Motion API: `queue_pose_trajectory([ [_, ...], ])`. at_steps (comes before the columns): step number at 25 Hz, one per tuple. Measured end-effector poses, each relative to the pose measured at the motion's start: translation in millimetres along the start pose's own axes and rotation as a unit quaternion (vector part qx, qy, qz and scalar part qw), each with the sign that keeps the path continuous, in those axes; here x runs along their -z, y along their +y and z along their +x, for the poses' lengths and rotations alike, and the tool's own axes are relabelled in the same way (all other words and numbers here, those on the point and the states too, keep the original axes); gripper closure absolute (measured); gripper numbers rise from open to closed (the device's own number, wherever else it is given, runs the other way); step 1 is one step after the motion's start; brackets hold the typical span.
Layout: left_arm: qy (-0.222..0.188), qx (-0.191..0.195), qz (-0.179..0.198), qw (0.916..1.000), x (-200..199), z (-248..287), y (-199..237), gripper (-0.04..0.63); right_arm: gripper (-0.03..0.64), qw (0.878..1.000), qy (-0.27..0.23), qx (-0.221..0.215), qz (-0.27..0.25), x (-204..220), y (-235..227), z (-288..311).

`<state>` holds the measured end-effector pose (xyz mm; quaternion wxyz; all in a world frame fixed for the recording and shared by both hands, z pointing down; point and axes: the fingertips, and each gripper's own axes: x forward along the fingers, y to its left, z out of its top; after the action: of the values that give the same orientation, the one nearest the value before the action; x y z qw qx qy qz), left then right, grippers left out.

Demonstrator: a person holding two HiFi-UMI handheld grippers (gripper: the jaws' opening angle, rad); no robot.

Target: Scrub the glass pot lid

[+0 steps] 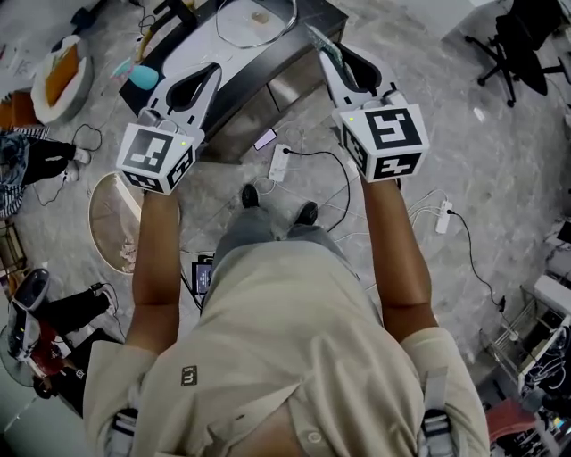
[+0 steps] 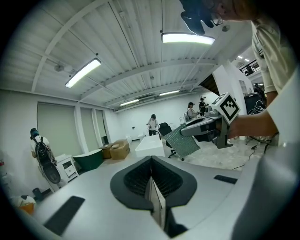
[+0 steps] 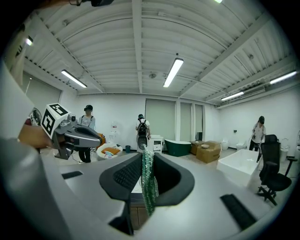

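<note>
The glass pot lid (image 1: 254, 22) lies flat on a dark table (image 1: 294, 62) at the top of the head view, beyond both grippers. My right gripper (image 1: 330, 52) is held up in the air, shut on a green mesh scrub cloth (image 3: 147, 183) that hangs from between its jaws; the cloth (image 2: 183, 142) also shows in the left gripper view. My left gripper (image 1: 211, 71) is raised to the left of it, jaws pressed together with nothing between them. Both gripper cameras point out across the room, so the lid is hidden in them.
A teal object (image 1: 143, 76) rests on the table's left end. Cables and a power strip (image 1: 279, 162) lie on the floor by the person's feet. A round basket (image 1: 116, 223) stands at the left and an office chair (image 1: 517, 45) at the far right. People stand in the background (image 3: 142, 129).
</note>
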<state>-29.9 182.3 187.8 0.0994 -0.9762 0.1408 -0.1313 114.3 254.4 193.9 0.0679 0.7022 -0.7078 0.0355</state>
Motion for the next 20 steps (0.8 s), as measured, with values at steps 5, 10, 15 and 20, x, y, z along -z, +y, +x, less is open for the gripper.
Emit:
queue_pose_trajectory([
  [5,-0.005,0.023,-0.002,0.9997,0.4,26.7,5.7,0.58,0.537,0.999,0.008,0.032,0.003,4.0,-24.7,-1.1],
  [10,-0.021,0.055,-0.009,0.9982,0.9,60.6,14.6,0.58,0.536,0.997,0.018,0.073,0.0,6.9,-51.5,-0.9],
  [15,-0.039,0.083,-0.012,0.9957,8.1,79.6,44.7,0.58,0.536,0.994,0.02,0.108,-0.012,-2.8,-57.4,24.1],
  [20,-0.047,0.095,-0.023,0.9942,26.4,90.3,96.7,0.58,0.536,0.992,0.027,0.121,-0.018,-9.9,-42.7,71.8],
])
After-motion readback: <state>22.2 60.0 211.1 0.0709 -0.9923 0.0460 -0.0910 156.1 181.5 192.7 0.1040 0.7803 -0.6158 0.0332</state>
